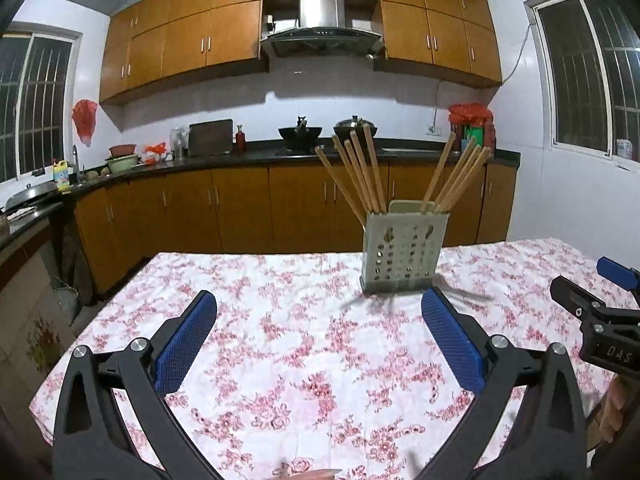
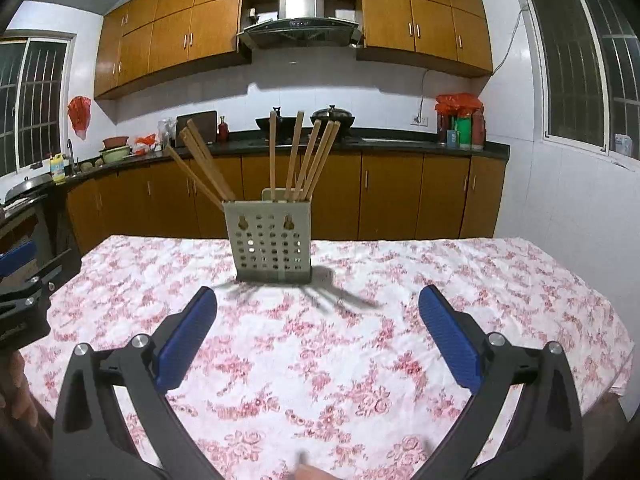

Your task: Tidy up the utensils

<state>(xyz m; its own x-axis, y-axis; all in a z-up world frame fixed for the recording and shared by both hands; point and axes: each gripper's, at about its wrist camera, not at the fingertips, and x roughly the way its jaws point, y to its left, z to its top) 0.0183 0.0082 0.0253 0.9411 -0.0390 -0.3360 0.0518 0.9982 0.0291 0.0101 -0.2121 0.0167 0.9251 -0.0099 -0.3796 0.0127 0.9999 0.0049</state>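
A pale perforated utensil holder (image 1: 404, 250) stands upright on the floral tablecloth, at the far side of the table. Several wooden chopsticks (image 1: 360, 172) stick out of it, fanned into a left and a right bunch. It also shows in the right wrist view (image 2: 272, 240) with the chopsticks (image 2: 304, 156). My left gripper (image 1: 318, 312) is open and empty, hovering over the cloth short of the holder. My right gripper (image 2: 318, 308) is open and empty, also short of the holder. The right gripper shows at the right edge of the left wrist view (image 1: 592, 312).
The table (image 1: 280, 360) carries a white cloth with red flowers. Behind it runs a kitchen counter (image 1: 260, 152) with pans, bowls and bottles, wooden cabinets below and above. Windows are on both side walls. The left gripper shows at the left edge of the right wrist view (image 2: 24, 292).
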